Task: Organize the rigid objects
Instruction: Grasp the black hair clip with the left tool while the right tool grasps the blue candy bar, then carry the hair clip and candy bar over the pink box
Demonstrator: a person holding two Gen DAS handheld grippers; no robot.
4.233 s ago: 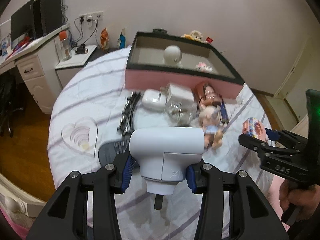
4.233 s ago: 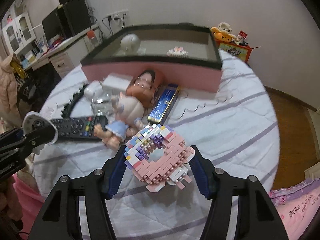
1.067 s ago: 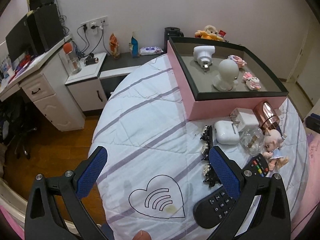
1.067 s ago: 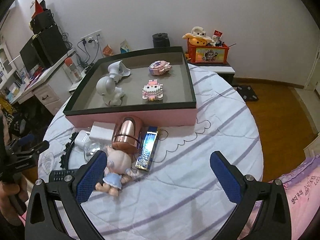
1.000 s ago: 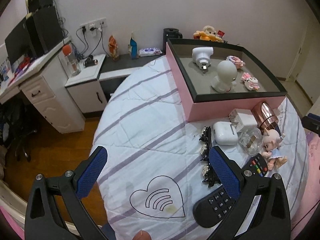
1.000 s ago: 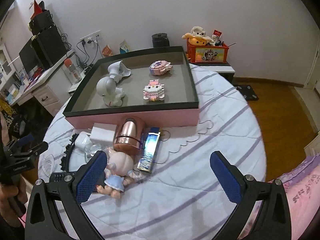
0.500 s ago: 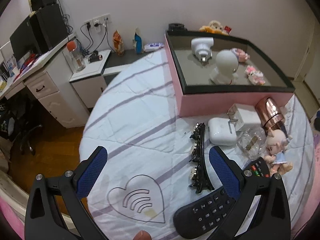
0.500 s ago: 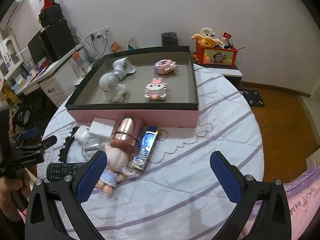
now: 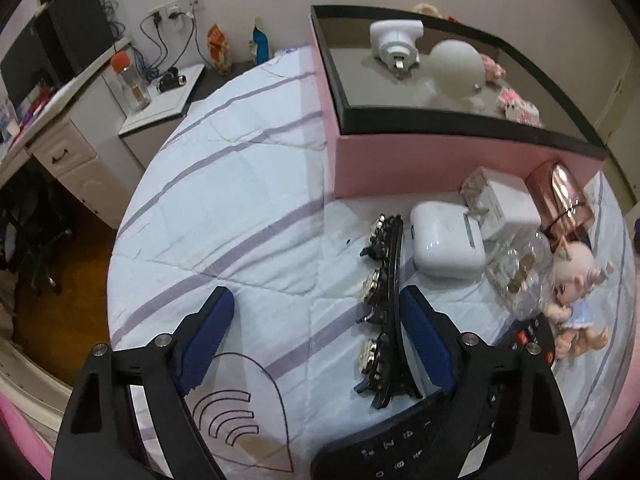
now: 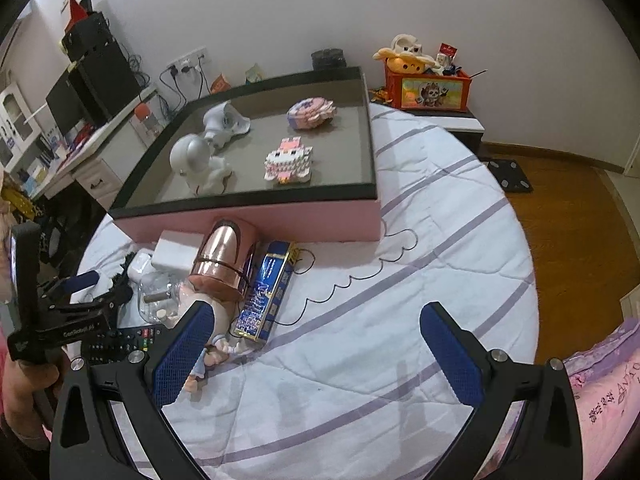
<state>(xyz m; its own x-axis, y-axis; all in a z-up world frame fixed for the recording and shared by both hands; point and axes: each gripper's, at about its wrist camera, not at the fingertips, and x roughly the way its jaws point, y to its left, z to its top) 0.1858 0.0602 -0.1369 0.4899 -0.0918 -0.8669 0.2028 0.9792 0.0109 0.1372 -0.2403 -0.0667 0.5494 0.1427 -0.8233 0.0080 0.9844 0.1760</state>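
Beside the pink box (image 9: 420,168), on its near side, loose items lie on the striped cloth (image 9: 240,200): white case (image 9: 446,246), black hair clip (image 9: 386,304) left of the case, copper cup (image 10: 222,260) touching the box wall, doll (image 9: 574,280), remote (image 9: 420,444) nearest the camera; left gripper (image 9: 316,340) jaws closing, nothing pressed between the pads, clip just inside its right finger; right gripper (image 10: 320,356) wide open and empty over bare cloth, doll beside its left finger; inside the box: round white figure (image 10: 198,164), two block toys (image 10: 288,160).
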